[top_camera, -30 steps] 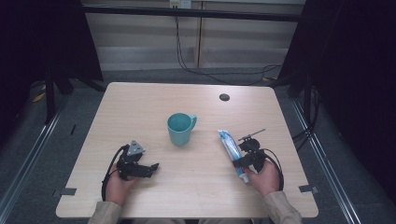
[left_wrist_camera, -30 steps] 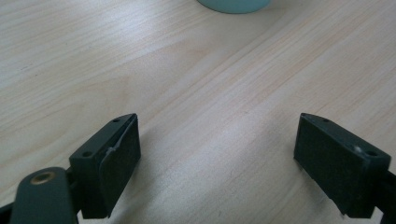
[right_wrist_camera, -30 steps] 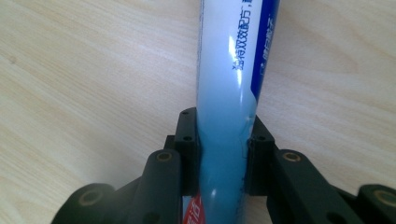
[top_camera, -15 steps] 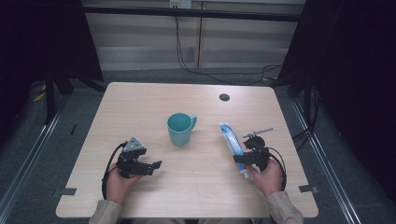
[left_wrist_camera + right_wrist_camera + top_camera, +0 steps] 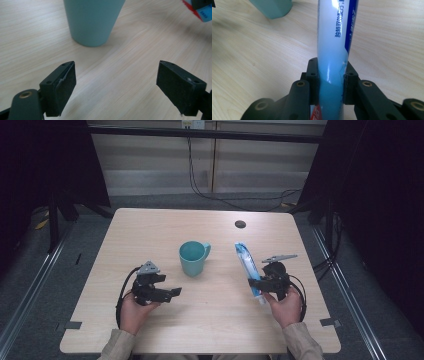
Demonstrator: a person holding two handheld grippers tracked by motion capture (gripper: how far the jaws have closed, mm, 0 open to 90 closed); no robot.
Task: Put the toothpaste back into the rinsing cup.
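Note:
A teal mug (image 5: 192, 258) stands upright near the middle of the light wooden table (image 5: 150, 230), handle to the right. My right gripper (image 5: 256, 283) is shut on a blue and white toothpaste tube (image 5: 246, 264), which points away toward the far side. In the right gripper view the jaws squeeze the tube (image 5: 334, 50) near its lower part, with the mug (image 5: 272, 7) at the upper left. My left gripper (image 5: 172, 292) is open, nothing between its jaws, left and nearer than the mug. The left gripper view shows the mug (image 5: 92, 20) ahead.
A small dark round hole (image 5: 240, 224) sits in the table near its far edge. Dark curtains and rails flank the table. Cables hang behind the far edge.
The right gripper with the tube has shifted slightly rightward and nearer. The left gripper has turned a little, its jaws spread wider.

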